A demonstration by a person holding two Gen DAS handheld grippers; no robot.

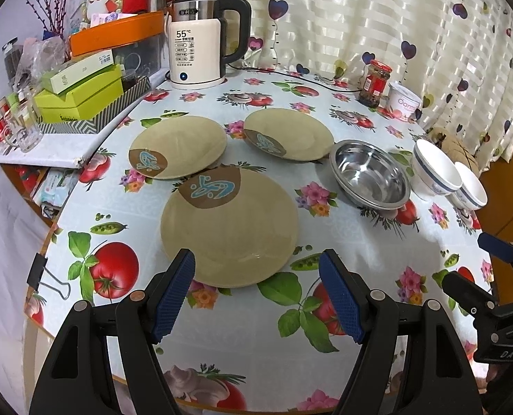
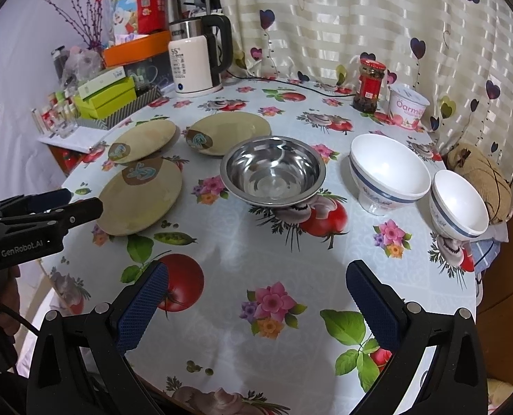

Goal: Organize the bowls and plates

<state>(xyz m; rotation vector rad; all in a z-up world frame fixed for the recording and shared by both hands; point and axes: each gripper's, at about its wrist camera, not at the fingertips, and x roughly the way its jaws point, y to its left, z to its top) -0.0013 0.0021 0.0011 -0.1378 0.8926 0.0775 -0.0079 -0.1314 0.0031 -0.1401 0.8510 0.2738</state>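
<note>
Three plates are lying apart on the table (image 1: 221,346) in the left wrist view, the nearest plate (image 1: 228,228) sitting just ahead of the left gripper (image 1: 256,294), whose fingers are spreading wide and holding nothing. Turning to the right wrist view, the right gripper (image 2: 256,307) is hovering equally wide and empty over bare cloth, with the steel bowl (image 2: 273,173) ahead and two white bowls (image 2: 389,171) standing to its right. Pinching the flat plate's thin rim is looking risky, since it could slide on the slick cloth or slip free.

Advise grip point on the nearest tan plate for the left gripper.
Take the nearest tan plate by its near rim, coming in low from the table's front edge. It lies flat and shallow, so only the thin lip fits between the open left gripper.
</note>
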